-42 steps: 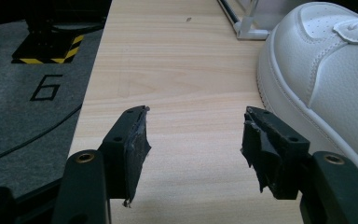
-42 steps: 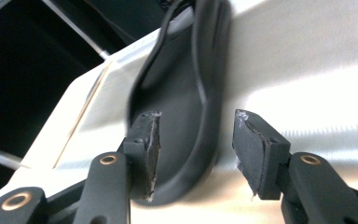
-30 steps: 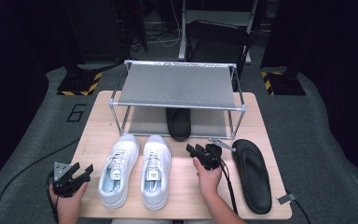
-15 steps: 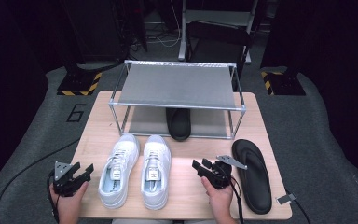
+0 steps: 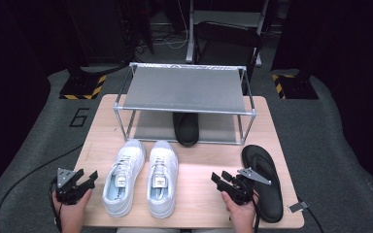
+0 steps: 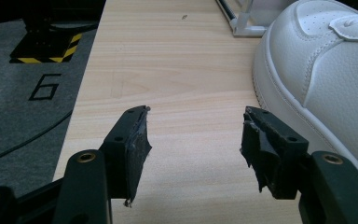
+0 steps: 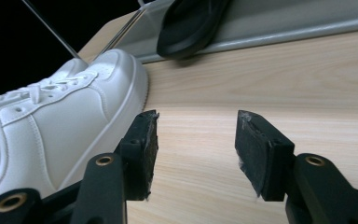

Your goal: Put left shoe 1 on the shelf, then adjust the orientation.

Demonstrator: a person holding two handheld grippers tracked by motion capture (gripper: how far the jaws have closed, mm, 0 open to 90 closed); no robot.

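One black sandal (image 5: 186, 127) is already lodged under the rack (image 5: 184, 88); the other sandal (image 5: 262, 180) lies just beside the right gripper (image 5: 222, 178), not yet lifted. Both the right gripper and the left gripper (image 5: 88, 177) are held wide with nothing between the jaws, the white sneakers (image 5: 141, 176) lying between them, untouched.

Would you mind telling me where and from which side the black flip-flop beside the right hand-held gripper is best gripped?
Probably at the near heel edge of the flip-flop, coming from the table's front: it lies flat with its heel toward the person, and the thin sole fits the open right hand-held gripper.
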